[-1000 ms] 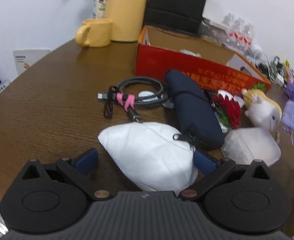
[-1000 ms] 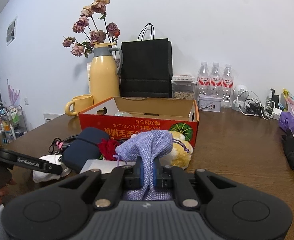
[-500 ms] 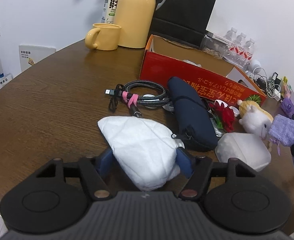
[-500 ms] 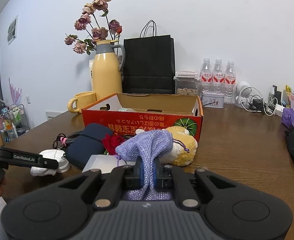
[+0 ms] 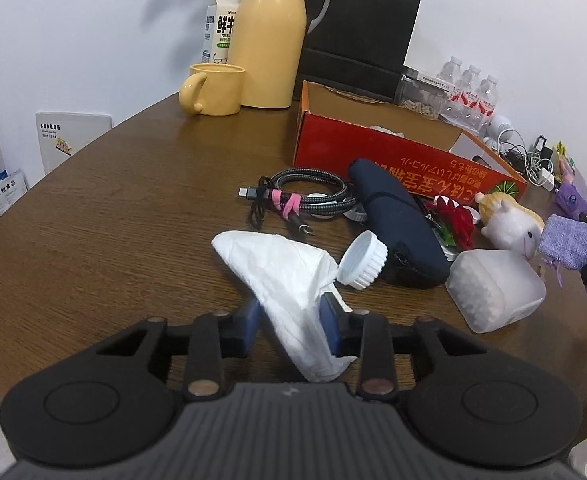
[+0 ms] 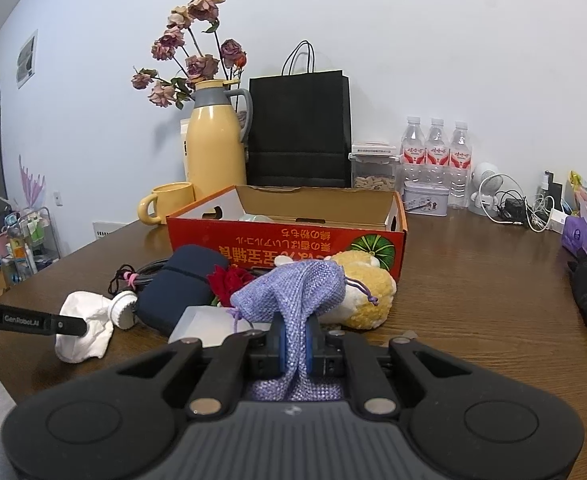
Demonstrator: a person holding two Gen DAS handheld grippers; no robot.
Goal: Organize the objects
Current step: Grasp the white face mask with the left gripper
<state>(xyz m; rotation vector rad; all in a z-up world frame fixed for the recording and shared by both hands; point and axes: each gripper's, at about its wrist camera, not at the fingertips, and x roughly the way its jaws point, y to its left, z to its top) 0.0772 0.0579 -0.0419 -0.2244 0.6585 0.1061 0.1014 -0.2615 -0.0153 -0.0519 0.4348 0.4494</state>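
The left gripper (image 5: 293, 320) has just been closing and its blue pads (image 5: 329, 322) now pinch the near end of a white cloth (image 5: 281, 268). The cloth's far end spreads over the table (image 5: 113, 220). A white ribbed cap (image 5: 363, 260) lies tilted just beside the cloth, against a dark blue pouch (image 5: 397, 224). Behind them sits a coiled cable (image 5: 309, 196) with a pink tie, and further back an open red box (image 5: 377, 148). Right of the pouch are a red flower (image 5: 457, 220), a plush toy (image 5: 509, 220) and a frosted container (image 5: 493, 288).

The right gripper (image 6: 295, 346) is clamped nearly fully closed on a purple bag (image 6: 293, 288), whose top bulges above the pads, in front of the plush toy and the box. A yellow flask (image 6: 213, 148) with dried flowers, a mug (image 6: 169, 202) and a black paper bag (image 6: 299, 128) stand behind the box.
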